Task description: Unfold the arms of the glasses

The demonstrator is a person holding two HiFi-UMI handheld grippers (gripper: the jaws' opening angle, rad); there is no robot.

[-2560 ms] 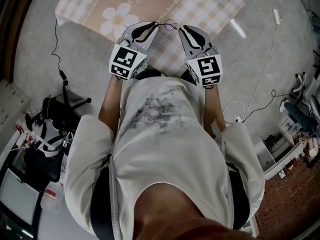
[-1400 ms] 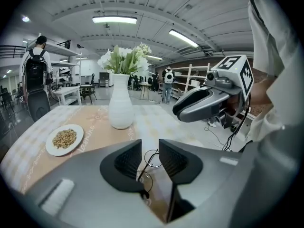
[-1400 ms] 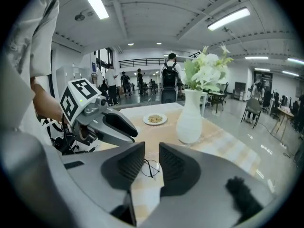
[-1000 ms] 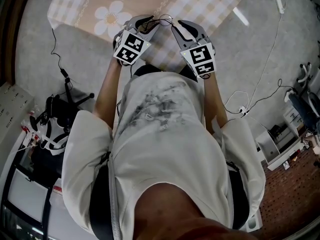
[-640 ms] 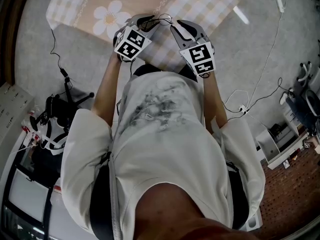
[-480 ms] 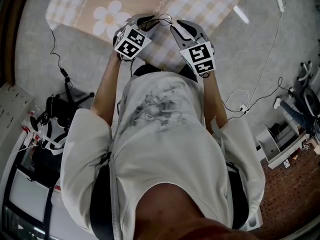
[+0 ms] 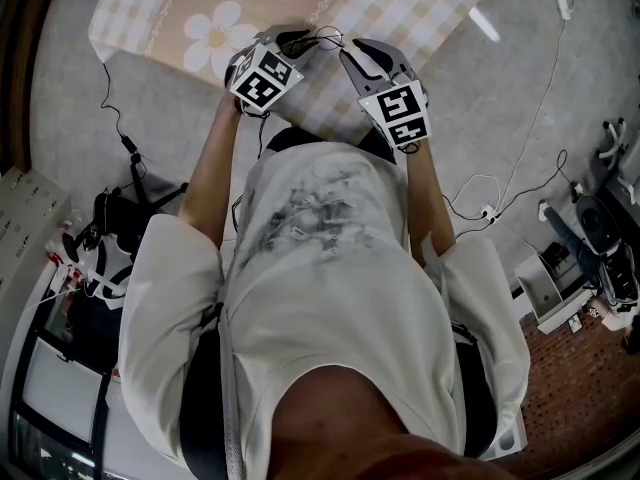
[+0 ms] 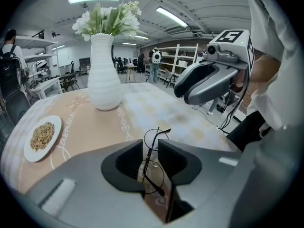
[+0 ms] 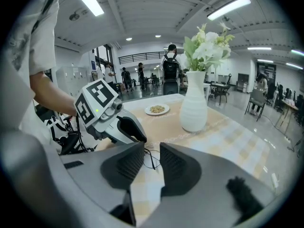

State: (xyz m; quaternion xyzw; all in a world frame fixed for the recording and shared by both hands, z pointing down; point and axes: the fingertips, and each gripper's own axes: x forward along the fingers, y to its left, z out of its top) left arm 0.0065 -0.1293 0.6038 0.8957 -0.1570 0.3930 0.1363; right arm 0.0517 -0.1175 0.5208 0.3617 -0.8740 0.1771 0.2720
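Note:
Thin black wire glasses with round lenses stand on edge between the jaws of my left gripper. Those jaws are closing, and a gap still shows between the pads and the frame. In the head view the glasses lie on the checked tablecloth, between my left gripper and my right gripper. My right gripper is open with nothing between its pads. Part of the glasses wire shows just ahead of it, next to the left gripper's tip.
A white vase of white flowers stands further back on the table, beside a plate of food. Cables run over the floor to the right of the table. People stand and walk about the hall behind.
My left gripper has tipped further down and sunk toward the glasses, and its marker cube has shifted up the head view. The right gripper has stayed in place.

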